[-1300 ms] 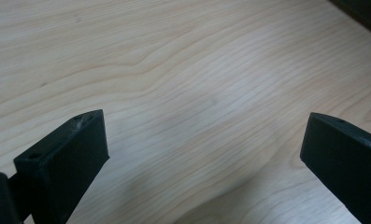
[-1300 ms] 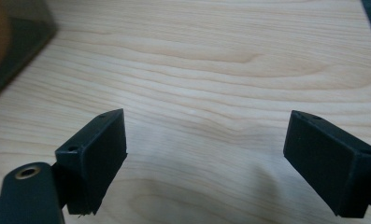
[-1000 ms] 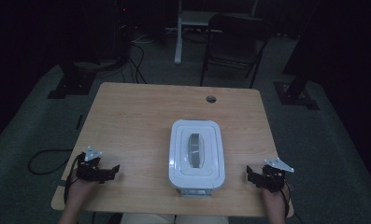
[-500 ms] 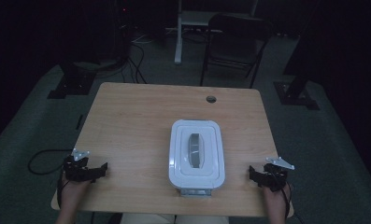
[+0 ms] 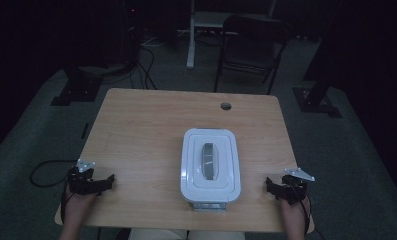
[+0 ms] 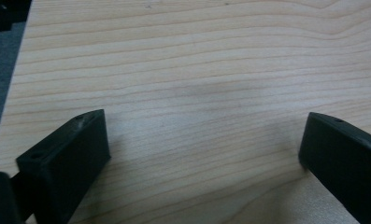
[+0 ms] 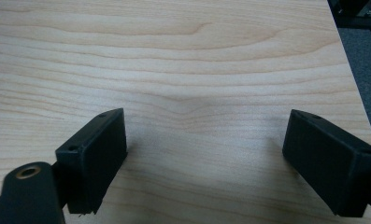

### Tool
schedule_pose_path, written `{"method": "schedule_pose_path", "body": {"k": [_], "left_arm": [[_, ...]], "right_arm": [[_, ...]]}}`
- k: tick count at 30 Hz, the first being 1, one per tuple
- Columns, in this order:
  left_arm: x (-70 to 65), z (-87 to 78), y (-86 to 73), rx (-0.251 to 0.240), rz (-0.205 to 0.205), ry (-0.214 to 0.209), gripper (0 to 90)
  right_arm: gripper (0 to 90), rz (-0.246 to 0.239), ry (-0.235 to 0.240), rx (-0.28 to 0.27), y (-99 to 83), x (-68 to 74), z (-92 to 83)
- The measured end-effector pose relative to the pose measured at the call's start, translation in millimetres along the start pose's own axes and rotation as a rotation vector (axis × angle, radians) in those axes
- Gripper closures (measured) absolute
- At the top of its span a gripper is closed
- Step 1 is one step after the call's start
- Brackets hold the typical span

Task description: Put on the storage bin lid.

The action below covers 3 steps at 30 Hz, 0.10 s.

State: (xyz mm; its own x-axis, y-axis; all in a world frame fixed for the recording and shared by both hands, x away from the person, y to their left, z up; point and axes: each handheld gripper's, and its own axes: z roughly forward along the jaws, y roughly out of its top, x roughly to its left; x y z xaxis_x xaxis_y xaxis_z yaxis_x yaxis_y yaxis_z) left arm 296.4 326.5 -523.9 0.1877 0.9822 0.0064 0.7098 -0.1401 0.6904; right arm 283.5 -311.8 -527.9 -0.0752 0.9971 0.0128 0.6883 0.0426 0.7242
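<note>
Left hand-held gripper point(image 5: 107, 180) low over the near left corner of the light wooden worktop point(image 5: 146, 130), jaws spread wide with nothing between them, bare wood grain between the two black pads in the left gripper view point(image 6: 202, 140). Right hand-held gripper point(image 5: 270, 186) near the near right edge of the same worktop, jaws likewise spread wide and empty, plain wood between them in the right gripper view point(image 7: 204, 140). Between the two hand-held grippers, a white rectangular plastic container with rounded corners and a grey handle set in its lid point(image 5: 210, 165), to the right of the left hand-held gripper and to the left of the right one, nearer the right one yet apart from both, touched by neither. Lid seated on the container, a metal clasp at its near end (detail too dim to tell more). Ahead of the right hand-held gripper and well apart from it, a small round cable hole point(image 5: 226, 106) in the far part of the worktop. Beyond the worktop, farther ahead still, a dark folding chair point(image 5: 251, 45) on grey carpet. A black cable point(image 5: 43, 172) looping on the floor just left of the left hand-held gripper. Grey three-cornered plates on top of both hand-held grippers, forearms entering from the near side behind them.
</note>
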Motion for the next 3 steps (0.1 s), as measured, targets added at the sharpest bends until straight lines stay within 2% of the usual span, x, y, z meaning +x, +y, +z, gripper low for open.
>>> {"method": "schedule_pose_path", "body": {"k": [3], "left_arm": [[0.1, 0.0, 0.0, 0.0, -0.002, 0.001, 2.7]], "right_arm": [[13.2, 0.001, -0.001, 0.0, 0.1, 0.2, 0.1]]}}
